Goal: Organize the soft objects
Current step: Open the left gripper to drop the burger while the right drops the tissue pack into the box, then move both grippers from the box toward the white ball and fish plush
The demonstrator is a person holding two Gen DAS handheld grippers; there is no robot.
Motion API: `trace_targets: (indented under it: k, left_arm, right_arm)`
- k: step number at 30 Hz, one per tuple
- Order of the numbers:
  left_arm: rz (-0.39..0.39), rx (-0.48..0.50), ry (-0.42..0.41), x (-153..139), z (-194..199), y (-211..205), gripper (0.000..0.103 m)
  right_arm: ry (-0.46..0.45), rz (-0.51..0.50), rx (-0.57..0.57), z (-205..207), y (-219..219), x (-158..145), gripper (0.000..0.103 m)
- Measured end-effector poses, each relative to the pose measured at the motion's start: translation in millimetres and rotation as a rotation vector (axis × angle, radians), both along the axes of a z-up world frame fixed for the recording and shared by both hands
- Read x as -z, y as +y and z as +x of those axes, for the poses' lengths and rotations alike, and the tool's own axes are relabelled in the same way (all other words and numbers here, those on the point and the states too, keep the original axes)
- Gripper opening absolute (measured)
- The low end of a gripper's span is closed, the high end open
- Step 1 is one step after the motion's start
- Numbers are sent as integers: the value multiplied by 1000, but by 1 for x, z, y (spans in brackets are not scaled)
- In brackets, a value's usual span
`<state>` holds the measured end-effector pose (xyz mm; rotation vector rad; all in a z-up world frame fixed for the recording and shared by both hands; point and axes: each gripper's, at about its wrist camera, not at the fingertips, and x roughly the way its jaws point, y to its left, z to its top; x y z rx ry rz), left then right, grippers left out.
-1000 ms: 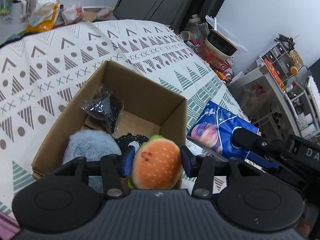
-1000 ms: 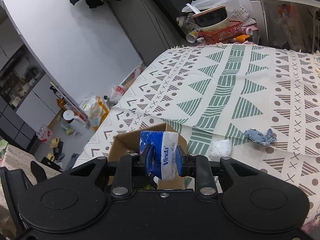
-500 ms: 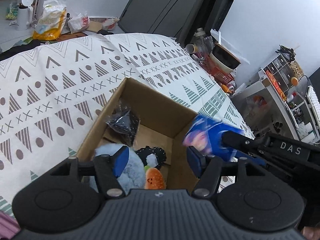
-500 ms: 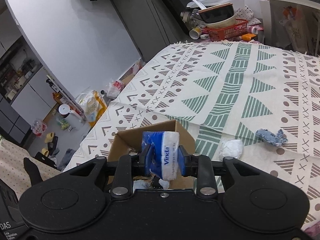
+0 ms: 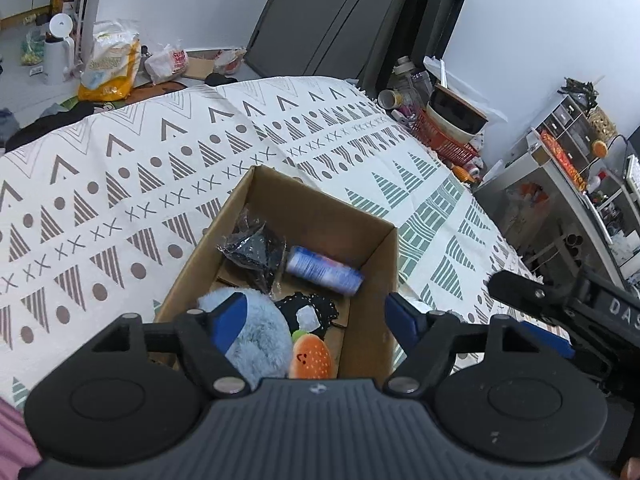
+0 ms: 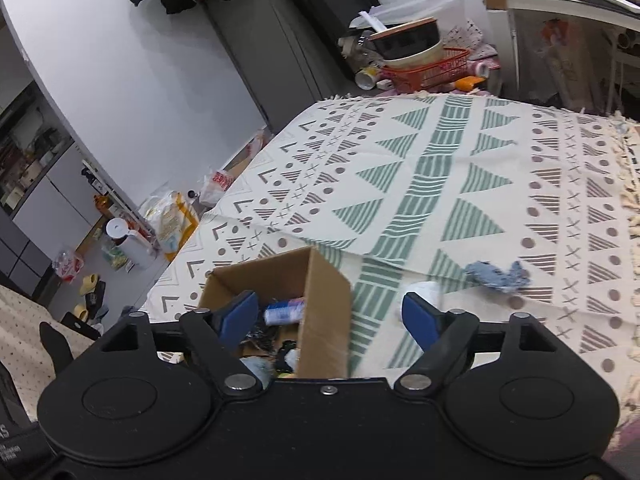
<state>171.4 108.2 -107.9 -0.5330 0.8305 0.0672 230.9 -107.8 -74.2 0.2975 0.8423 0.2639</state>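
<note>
The cardboard box (image 5: 308, 216) sits on the patterned cloth (image 5: 120, 184) and holds the gathered soft things: a blue tissue pack (image 5: 324, 270) lying on its side at the far end, a black crinkly packet (image 5: 252, 248), a fluffy blue plush (image 5: 260, 332) and a burger plush (image 5: 312, 358) nearest the camera. Both the left gripper (image 5: 310, 318) and the right gripper (image 6: 332, 316) hover above the box with fingers spread wide and nothing between them. Two pieces are not yet boxed: a blue rag (image 6: 498, 276) and a white wad (image 6: 424, 290), both beside the box. The next pick probably goes best with the right gripper lowered squarely over the wad, closing only once the fabric sits between the pads.
</note>
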Motion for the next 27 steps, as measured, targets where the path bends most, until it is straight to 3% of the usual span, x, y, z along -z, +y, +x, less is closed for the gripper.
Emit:
trace_targets:
  k: [16,27]
  left_arm:
    - [146,51,33,-32,6,-65,74]
    - [193,67,41,-47,19,-101,74]
  right_arm:
    - [27,48,51,-11,-96,1,89]
    - [43,103,77,-5,-137,9,89]
